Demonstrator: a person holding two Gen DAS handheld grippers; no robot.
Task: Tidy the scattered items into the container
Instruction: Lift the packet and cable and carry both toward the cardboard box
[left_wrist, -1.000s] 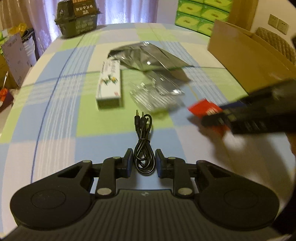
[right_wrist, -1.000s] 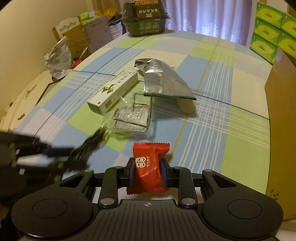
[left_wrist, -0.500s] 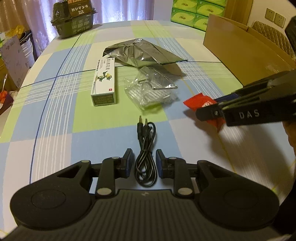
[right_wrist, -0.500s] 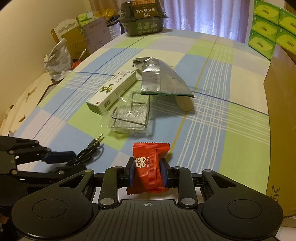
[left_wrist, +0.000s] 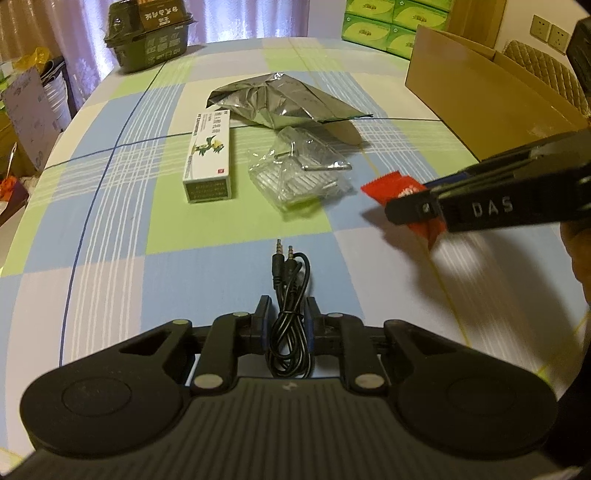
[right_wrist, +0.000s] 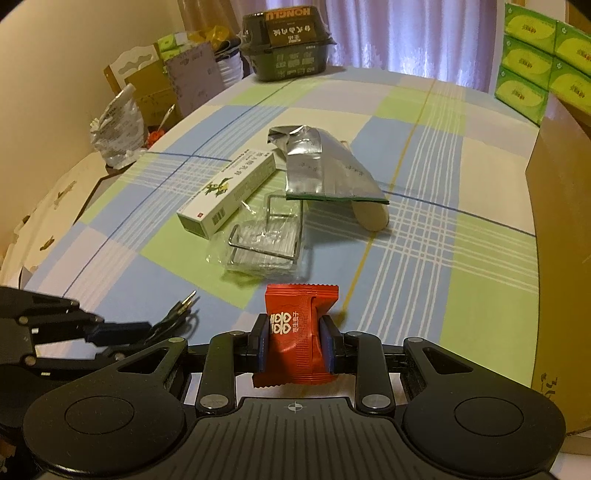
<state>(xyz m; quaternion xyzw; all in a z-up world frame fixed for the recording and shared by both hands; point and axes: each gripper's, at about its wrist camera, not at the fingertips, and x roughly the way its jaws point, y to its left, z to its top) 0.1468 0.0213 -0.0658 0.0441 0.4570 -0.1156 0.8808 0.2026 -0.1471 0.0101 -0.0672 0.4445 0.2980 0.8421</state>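
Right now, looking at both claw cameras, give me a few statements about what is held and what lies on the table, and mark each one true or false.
1. The right claw is shut on the red snack packet. True.
2. The left claw is shut on the white and green carton. False: the white and green carton lies on the table, and the claw's fingers flank the black audio cable.
3. The silver foil bag lies on the checked tablecloth. True.
4. The wire rack in clear wrap is inside the cardboard box. False: it lies on the tablecloth, apart from the cardboard box.
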